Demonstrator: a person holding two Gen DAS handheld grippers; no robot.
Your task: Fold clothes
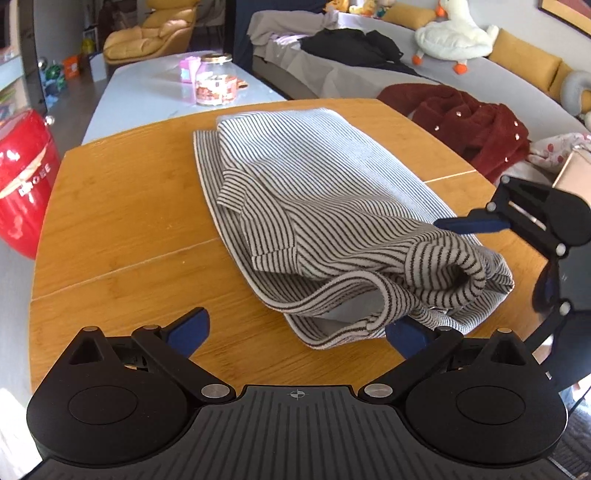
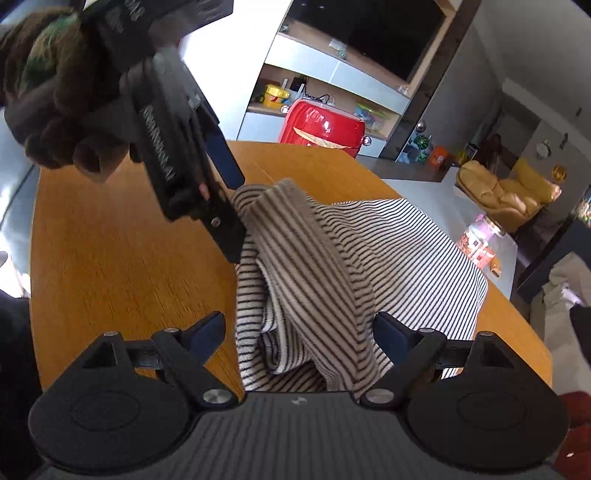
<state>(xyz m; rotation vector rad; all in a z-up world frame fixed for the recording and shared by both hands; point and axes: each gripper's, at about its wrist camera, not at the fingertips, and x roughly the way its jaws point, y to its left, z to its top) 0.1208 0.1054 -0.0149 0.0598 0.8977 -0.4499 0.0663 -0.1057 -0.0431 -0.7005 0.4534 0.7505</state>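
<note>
A grey and black striped garment (image 1: 317,192) lies partly folded on the wooden table (image 1: 122,206), with its bunched end toward me. My left gripper (image 1: 297,328) is open at that near end, and its right fingertip (image 1: 404,332) touches the hem. My right gripper (image 1: 506,258) comes in from the right, open, with one blue fingertip (image 1: 467,225) against the cloth. In the right wrist view the right gripper (image 2: 299,330) stands wide open with a raised fold of the garment (image 2: 317,280) between its fingers. A gloved hand (image 2: 62,122) holds the left gripper (image 2: 238,214) at the garment's corner.
Behind the wooden table stands a pale table (image 1: 147,85) with a glass jar (image 1: 216,79). A red round container (image 1: 22,177) sits to the left. A grey sofa (image 1: 461,77) to the right holds a red coat (image 1: 469,125), dark clothes (image 1: 351,44) and a plush goose (image 1: 454,35).
</note>
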